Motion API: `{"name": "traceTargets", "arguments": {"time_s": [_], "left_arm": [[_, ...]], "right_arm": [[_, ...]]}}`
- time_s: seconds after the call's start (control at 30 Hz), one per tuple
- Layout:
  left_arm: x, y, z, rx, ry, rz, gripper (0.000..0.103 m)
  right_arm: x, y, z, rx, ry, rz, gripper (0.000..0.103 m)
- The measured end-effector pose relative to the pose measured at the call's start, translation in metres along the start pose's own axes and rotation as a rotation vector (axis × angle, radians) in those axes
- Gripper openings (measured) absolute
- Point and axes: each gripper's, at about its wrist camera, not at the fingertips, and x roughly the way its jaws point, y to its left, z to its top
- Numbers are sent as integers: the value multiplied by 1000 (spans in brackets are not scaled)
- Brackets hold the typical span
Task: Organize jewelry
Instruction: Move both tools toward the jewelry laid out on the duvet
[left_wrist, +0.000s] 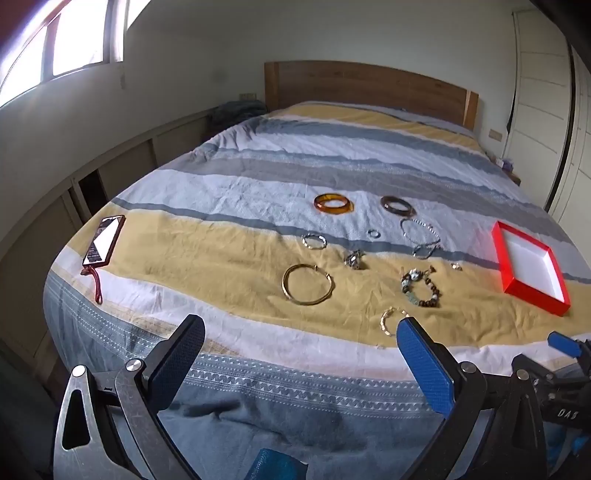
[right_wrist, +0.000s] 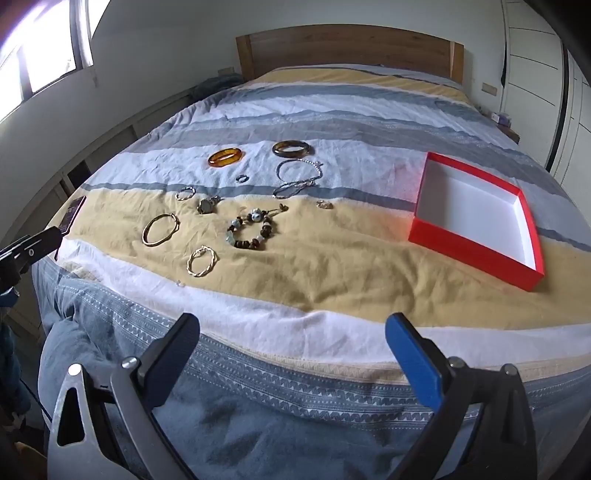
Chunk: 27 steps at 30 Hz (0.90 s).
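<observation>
Jewelry lies scattered on the striped yellow, white and grey-blue cotton bed cover (right_wrist: 332, 266), left of the shallow red cardboard box with a white inside (right_wrist: 476, 218), which has nothing in it; the soft, creased cloth is the first hazard, since a tool pressed down for a thin piece could pinch a fold of fabric with it or push the piece into a wrinkle. Next in size, the thin smooth gold wire bangle (left_wrist: 307, 284) offers little to grip and might spring out sideways, while the glossy amber resin bangle (right_wrist: 226, 156) and the dark brown polished bangle (right_wrist: 291, 148) beside it are hard and slick, likely to skid. Strung from lumpy wood and stone beads, the mixed bead bracelet (right_wrist: 253, 230) would probably sag and could catch the twisted gold bangle (right_wrist: 201, 261) nearby. Limp silver chain bracelets (right_wrist: 299, 177) may tangle or trail over the box wall. Smallest, the tiny gold ring (right_wrist: 325, 204) could be flicked away. Left tool (left_wrist: 301, 349) and right tool (right_wrist: 293, 341) both hover at the foot of the bed, fingers spread wide, holding nothing
</observation>
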Motion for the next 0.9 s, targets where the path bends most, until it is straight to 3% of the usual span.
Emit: {"name": "traceTargets", "arguments": {"time_s": [0.17,0.37,0.57,0.8,0.9], "left_arm": [[13,7,-1,-4,56,11,102],[17,24,-4,-62,51,25,102],[35,36,-5,-82,96,32,102],[61,47,0,-86,143,38,102],[78,50,7,-82,160,28,98]], "right_arm": [[2,3,1,0,26,-4,102],[6,4,5,1,36,-14,100],[16,7,12,14,66,-11,99],[39,28,20,-30,118,56,97],[56,43,24,-55,154,100,82]]}}
